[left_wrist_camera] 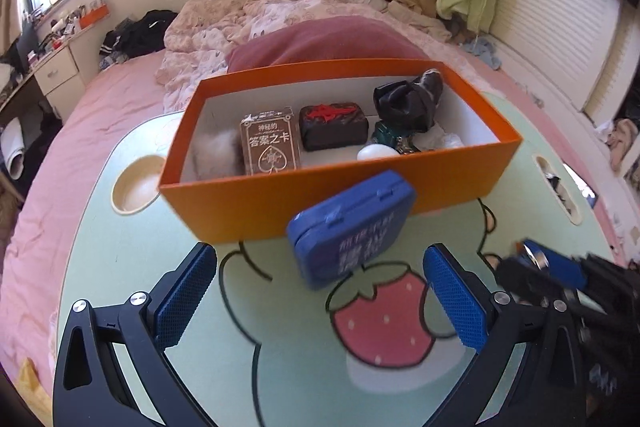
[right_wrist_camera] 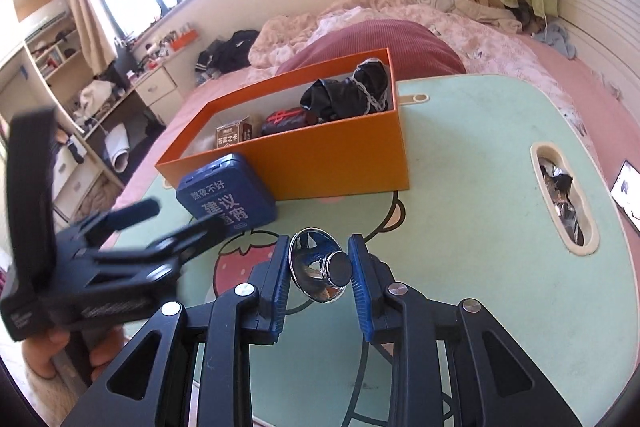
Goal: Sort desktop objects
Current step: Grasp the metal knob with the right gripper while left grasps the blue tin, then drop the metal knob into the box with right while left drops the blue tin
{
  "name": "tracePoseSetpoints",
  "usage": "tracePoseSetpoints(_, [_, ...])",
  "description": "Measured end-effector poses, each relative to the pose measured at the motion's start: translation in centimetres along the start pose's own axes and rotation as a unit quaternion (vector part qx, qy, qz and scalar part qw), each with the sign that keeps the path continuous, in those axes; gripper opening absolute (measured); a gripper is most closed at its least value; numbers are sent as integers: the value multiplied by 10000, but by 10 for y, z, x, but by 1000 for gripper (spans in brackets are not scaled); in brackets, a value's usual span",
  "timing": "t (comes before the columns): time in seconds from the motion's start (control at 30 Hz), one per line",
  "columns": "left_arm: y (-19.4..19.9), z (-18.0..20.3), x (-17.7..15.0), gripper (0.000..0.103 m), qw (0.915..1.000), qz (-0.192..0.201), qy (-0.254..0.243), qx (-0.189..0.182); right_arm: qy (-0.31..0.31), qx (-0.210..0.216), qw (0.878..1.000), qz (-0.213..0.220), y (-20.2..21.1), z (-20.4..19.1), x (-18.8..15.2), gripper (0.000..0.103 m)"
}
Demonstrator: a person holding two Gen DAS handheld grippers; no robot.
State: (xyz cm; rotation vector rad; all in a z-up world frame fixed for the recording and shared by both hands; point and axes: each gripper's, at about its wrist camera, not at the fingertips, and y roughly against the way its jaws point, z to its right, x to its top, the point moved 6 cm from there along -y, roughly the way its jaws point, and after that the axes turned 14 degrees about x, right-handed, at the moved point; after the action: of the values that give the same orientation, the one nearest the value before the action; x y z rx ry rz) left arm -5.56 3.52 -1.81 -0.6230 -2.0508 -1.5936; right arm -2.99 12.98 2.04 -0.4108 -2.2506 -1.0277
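An orange box [left_wrist_camera: 280,211] [right_wrist_camera: 340,163] stands on the green table and holds a brown card pack [left_wrist_camera: 270,143], a dark case with a red mark [left_wrist_camera: 334,127], black cloth [left_wrist_camera: 408,103] and a white egg shape [left_wrist_camera: 376,151]. A blue tin [left_wrist_camera: 352,227] [right_wrist_camera: 224,195] lies on the table against the box's near wall. My left gripper [left_wrist_camera: 320,249] [right_wrist_camera: 188,215] is open just short of the tin, nothing between its pads. My right gripper [right_wrist_camera: 319,241] [left_wrist_camera: 552,263] is shut on a shiny chrome knob [right_wrist_camera: 320,271], held above the table.
The green table [left_wrist_camera: 120,267] has a strawberry print, a round cup recess [left_wrist_camera: 134,187] at the left and a long slot [right_wrist_camera: 564,203] at the right. A phone [right_wrist_camera: 626,193] lies past the slot. A pink bed with bedding surrounds the table.
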Motion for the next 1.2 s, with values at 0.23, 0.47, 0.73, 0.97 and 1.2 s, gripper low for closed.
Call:
tracePoseSetpoints(0.23, [-35,2,-2,55,9983,-473,230,-249,-58,75,9999,-54,-2,2,-5,27])
tracePoseSetpoints(0.47, [-12,-13,-8,22,9942,-97,358,-1014,-73,85,9999,-33,-2,1,-8,27])
tracePoseSetpoints(0.73, [37,-46,-6,22,9870,407,618,-1428,136,98,9999,-32,1,-11,-6,27])
tracePoseSetpoints(0.97, [75,-58,50,22,9847,1017,545,-1308,507,270,9978,319,16,-43,40,27])
tracePoseSetpoints(1.2, [36,-35,102,22,9918,861,379,-867,367,-12,9985,396,-13,-35,110,27])
